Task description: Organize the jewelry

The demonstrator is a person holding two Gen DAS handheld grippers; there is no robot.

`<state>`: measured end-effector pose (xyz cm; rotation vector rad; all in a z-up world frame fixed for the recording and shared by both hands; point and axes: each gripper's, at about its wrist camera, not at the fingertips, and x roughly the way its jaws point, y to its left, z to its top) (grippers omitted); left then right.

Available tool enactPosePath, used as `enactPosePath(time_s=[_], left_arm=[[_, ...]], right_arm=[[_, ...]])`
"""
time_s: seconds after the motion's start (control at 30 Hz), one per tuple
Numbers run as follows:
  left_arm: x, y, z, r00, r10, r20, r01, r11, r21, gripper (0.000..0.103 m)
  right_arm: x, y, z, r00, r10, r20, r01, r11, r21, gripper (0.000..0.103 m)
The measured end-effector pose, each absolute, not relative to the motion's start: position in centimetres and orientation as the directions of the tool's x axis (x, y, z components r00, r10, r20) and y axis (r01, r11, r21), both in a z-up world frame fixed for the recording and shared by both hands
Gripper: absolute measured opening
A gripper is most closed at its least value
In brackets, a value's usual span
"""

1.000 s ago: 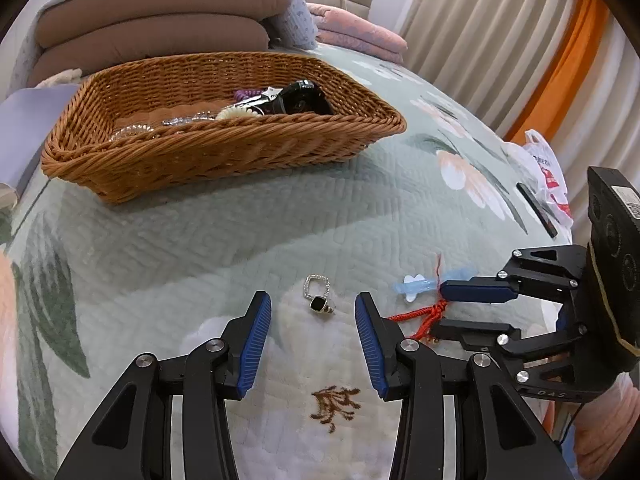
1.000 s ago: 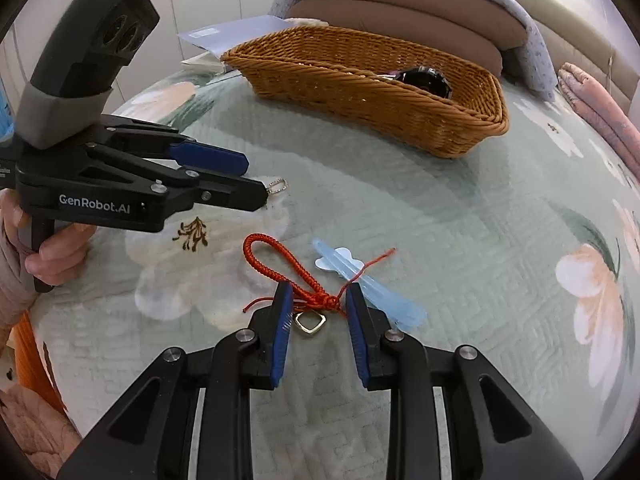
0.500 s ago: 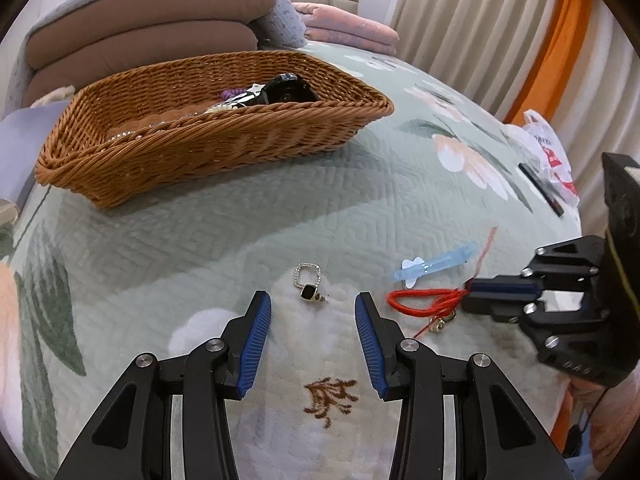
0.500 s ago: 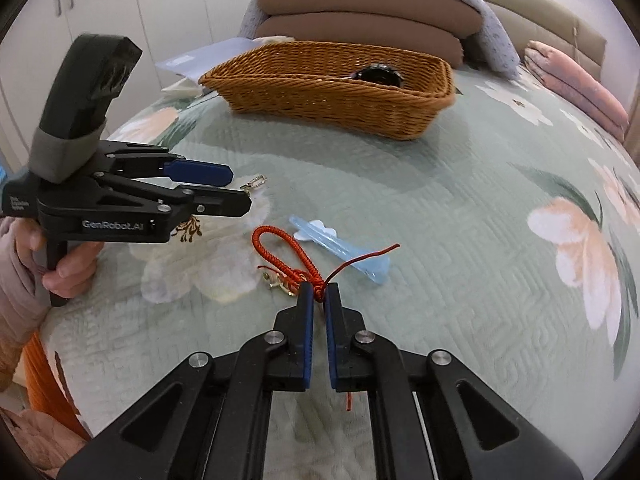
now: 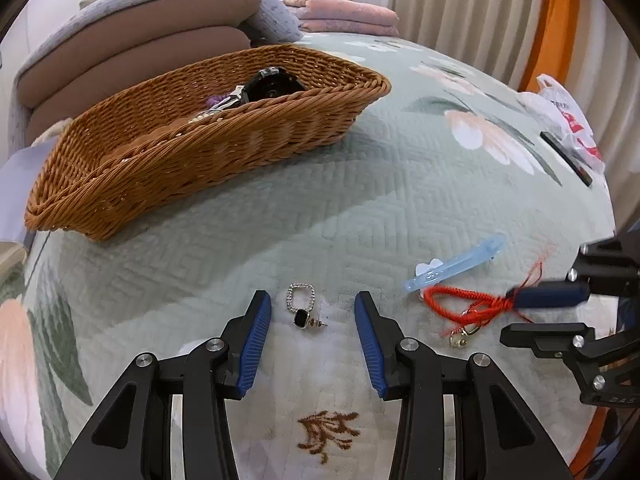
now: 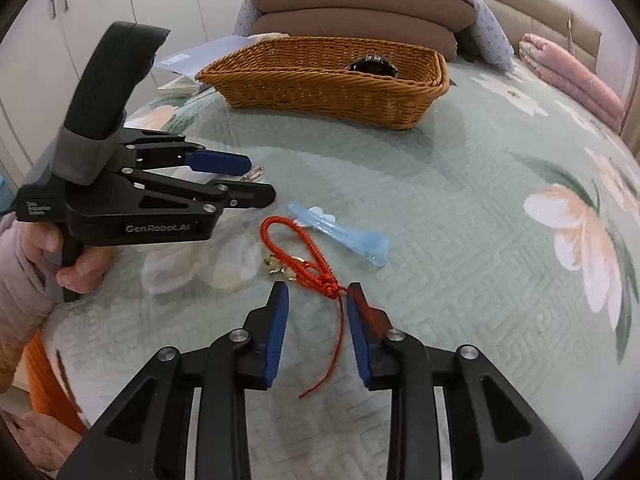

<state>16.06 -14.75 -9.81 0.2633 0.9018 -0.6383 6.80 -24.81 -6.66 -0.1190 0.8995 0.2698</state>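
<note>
A silver-loop earring with a black stone (image 5: 302, 310) lies on the green quilt between the tips of my left gripper (image 5: 312, 296), which is open and not touching it. A red braided cord with a gold charm (image 6: 296, 248) lies to the right. Its knot and loose tail rest between the pads of my right gripper (image 6: 318, 286), whose jaws are opening and no longer press on it. A light blue hair clip (image 6: 340, 232) lies just beyond the cord. The wicker basket (image 5: 200, 152) stands farther back with a black watch and other pieces inside.
Stacked brown cushions (image 5: 140, 52) and folded pink blankets (image 5: 344, 12) lie behind the basket. A plastic bag (image 5: 560, 116) sits near the bed's right edge by the curtains. A hand (image 6: 76, 260) holds the left gripper's handle. White papers (image 6: 200, 52) lie left of the basket.
The right gripper closed on the red cord's knot, dragged the cord a little, and has now spread its jaws off it. The left gripper shifted closer to the earring, still equally open.
</note>
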Motion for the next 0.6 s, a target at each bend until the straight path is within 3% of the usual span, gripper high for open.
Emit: enactPosePath(time_s=[0.2,0.27,0.37,0.43,0.5,0.6], left_arm=[[15.9,-14.5,-9.9,0.457,-0.412,-0.788,0.615,0.787,-0.054,0.038],[15.8,-14.3,-9.9,0.460,-0.411,-0.787,0.615,0.787,-0.051,0.037],[15.7,-14.3,-9.9,0.462,-0.414,-0.784,0.617,0.785,-0.051,0.028],[15.6,-14.3,-9.9,0.455,-0.424,-0.783,0.627,0.777,-0.056,0.015],[15.4,-14.4,-9.9,0.453,-0.427,-0.783,0.637,0.770,-0.051,0.008],[15.1,-14.5,-9.8,0.457,-0.428,-0.780,0.644,0.764,-0.043,0.007]], right_arm=[[7.9,-23.6,-7.1,0.603,0.132,-0.787,-0.292,0.954,-0.063,0.032],[7.8,-23.3,-7.1,0.607,0.127,-0.784,-0.300,0.951,-0.078,0.023],[7.1,-23.0,-7.1,0.612,0.121,-0.782,-0.307,0.947,-0.094,0.015],[6.6,-22.9,-7.1,0.615,0.115,-0.780,-0.307,0.946,-0.102,0.013],[5.9,-22.9,-7.1,0.616,0.113,-0.779,-0.300,0.949,-0.099,0.012],[4.9,-23.3,-6.9,0.619,0.126,-0.775,-0.288,0.955,-0.075,0.011]])
